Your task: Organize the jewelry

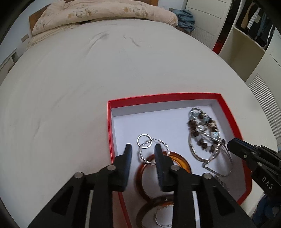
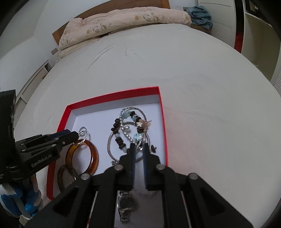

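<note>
A white bed (image 1: 87, 87) fills both views, with a folded floral quilt (image 1: 105, 12) at its far end, and on the near part of the bed sits a shallow red box (image 1: 228, 112) with a white floor, where all the jewelry in sight lies. Nothing shows loose on the sheet outside it, so the scene would fit either a late stage, with the last pieces being set down and straightened, or pieces being sorted or lifted out of the box; the pictures do not settle which. On the box's left side lie two amber bangles (image 1: 182, 158), one overlapping the other toward the near edge, with thin silver hoops (image 1: 145, 145) linked across the far bangle's rim. On the right lies a tangle of silver bangles and a beaded bracelet (image 2: 135, 129) of brown and pale blue beads, and nearer still a dark-faced wristwatch (image 2: 125, 205) shows under the right tool. The left gripper (image 1: 143, 149) hangs over the left side of the box with its jaws apart, straddling the silver hoops and the far bangle's rim; it grasps nothing that I can see. The right gripper (image 2: 138, 149) sits low over the bead-and-bangle tangle with its jaws only narrowly parted; silver wire runs between the tips, but whether they pinch it or merely stand over it I cannot tell. Any pick here calls for a fine, level pinch on one strand, since the pieces are interlinked and could drag each other.
</note>
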{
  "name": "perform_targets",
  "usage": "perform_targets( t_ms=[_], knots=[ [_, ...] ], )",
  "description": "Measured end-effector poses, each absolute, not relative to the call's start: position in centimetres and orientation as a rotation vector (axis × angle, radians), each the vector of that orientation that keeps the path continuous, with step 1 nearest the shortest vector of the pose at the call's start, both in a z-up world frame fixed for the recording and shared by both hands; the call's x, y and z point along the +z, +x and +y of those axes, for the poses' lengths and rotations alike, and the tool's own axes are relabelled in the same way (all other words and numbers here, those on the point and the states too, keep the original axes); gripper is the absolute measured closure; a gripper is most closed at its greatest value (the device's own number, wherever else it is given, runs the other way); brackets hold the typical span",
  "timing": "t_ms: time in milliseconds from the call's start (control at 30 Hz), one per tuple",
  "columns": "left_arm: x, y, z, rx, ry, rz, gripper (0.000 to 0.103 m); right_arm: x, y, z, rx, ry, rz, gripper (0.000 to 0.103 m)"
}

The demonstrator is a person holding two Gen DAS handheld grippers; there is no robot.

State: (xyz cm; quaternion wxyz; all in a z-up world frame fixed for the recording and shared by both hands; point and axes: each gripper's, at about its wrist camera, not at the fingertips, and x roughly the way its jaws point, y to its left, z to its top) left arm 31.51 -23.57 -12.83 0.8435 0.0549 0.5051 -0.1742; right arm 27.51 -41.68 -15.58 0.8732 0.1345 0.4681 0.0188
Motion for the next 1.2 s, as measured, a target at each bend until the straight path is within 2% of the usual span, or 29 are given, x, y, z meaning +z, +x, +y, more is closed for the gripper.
perform_targets(
  t_ms=[67, 100, 400, 667, 767, 1033, 1133, 1200],
  knots=[
    [-12.3, 30.9, -23.1, -0.368, 0.115, 1.055, 0.064, -15.0, 27.1, -41.7, 0.035, 0.279, 0.968, 0.066],
    [-11.8, 30.6, -23.0, -0.369, 0.113, 1.048, 0.060, -14.5, 26.8, -41.6, 0.032, 0.274, 0.960, 0.065],
    [-5.3, 26.0, -19.8, -0.358, 0.086, 0.934, 0.042, -9.4, 23.8, -40.5, 0.008, 0.235, 0.886, 0.064],
    [0.1, 21.4, -15.7, -0.313, 0.075, 0.846, 0.033, -4.1, 20.2, -37.2, 0.028, 0.204, 0.819, 0.062],
    [1.3, 19.6, -13.7, -0.289, 0.071, 0.824, 0.030, -2.8, 18.4, -35.5, 0.039, 0.194, 0.808, 0.058],
    [3.5, 13.4, -6.9, -0.199, 0.050, 0.760, 0.020, -0.7, 13.6, -30.2, 0.094, 0.159, 0.793, 0.057],
    [4.0, 11.3, -4.6, -0.164, 0.034, 0.745, 0.016, -0.6, 11.9, -28.3, 0.115, 0.151, 0.794, 0.049],
    [4.3, 10.1, -3.3, -0.141, 0.027, 0.733, 0.012, -0.7, 10.8, -27.4, 0.119, 0.141, 0.795, 0.048]
  ],
)
